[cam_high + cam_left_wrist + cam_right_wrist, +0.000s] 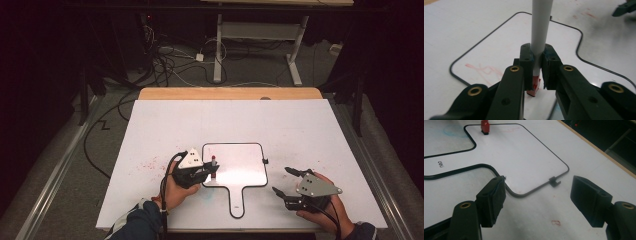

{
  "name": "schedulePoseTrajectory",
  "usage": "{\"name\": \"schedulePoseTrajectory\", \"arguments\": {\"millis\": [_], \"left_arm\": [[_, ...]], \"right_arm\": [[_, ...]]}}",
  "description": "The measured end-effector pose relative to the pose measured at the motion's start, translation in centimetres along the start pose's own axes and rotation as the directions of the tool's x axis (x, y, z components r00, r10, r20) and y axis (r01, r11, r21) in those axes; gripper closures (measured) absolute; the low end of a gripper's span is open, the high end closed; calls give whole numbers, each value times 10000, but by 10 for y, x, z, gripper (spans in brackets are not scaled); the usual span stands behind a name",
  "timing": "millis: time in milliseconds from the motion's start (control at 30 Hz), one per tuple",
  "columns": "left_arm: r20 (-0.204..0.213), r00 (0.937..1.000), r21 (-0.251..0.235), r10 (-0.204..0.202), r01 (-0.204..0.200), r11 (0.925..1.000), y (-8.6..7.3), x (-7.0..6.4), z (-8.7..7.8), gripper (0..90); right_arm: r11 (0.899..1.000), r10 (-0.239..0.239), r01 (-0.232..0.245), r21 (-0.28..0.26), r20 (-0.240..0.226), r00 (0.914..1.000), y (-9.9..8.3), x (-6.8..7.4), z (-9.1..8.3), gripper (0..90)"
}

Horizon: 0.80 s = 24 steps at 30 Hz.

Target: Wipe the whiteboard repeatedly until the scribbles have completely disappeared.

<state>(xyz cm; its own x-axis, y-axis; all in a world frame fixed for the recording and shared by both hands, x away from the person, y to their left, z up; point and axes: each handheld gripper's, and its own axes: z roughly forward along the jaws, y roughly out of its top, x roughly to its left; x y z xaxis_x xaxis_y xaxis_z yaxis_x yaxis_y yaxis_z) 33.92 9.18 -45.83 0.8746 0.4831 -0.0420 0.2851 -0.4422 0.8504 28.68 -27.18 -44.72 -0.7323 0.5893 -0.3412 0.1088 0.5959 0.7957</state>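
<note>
My left gripper (pixel 209 170) is clenched on a marker (pixel 539 37), its jaws pinching the grey barrel just above the red tip. I hold the marker upright, and its tip (pixel 534 87) stands on or just over the small whiteboard (pixel 240 172), at that board's left edge as the high view shows it. Beside the tip, to the left in my left gripper view, faint red strokes (pixel 485 70) mark the board's surface.

My right gripper (pixel 289 182) is released, jaws spread wide, and grasps nothing. It hovers over the bare tabletop (pixel 310 130) just off the whiteboard's right edge, apart from the board. Ahead of it and between its jaws in my right gripper view lies the board's rounded black-framed corner, with a small black clip (pixel 554 181) on the frame. The board's handle (pixel 237 202) points back toward me, between my two grippers. A small red smudge (pixel 555 222) sits on the tabletop close under the right gripper, and a scatter of red specks (pixel 150 164) lies on the sheet to the left of my left gripper. Nothing stands between the marker and the board.
</note>
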Motion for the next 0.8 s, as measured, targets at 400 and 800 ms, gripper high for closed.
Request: {"name": "schedulePoseTrajectory", "arguments": {"millis": [400,800], "left_arm": [[-591,9982,-113,136,-143,9998,0,17,1,789],[-2,9994,-66,348,-348,9994,-6,-3,-6,789]], "right_arm": [[10000,-7,7,12,-68,10000,1,1,2,291],[10000,-1,2,18,-51,10000,0,0,1,291]]}}
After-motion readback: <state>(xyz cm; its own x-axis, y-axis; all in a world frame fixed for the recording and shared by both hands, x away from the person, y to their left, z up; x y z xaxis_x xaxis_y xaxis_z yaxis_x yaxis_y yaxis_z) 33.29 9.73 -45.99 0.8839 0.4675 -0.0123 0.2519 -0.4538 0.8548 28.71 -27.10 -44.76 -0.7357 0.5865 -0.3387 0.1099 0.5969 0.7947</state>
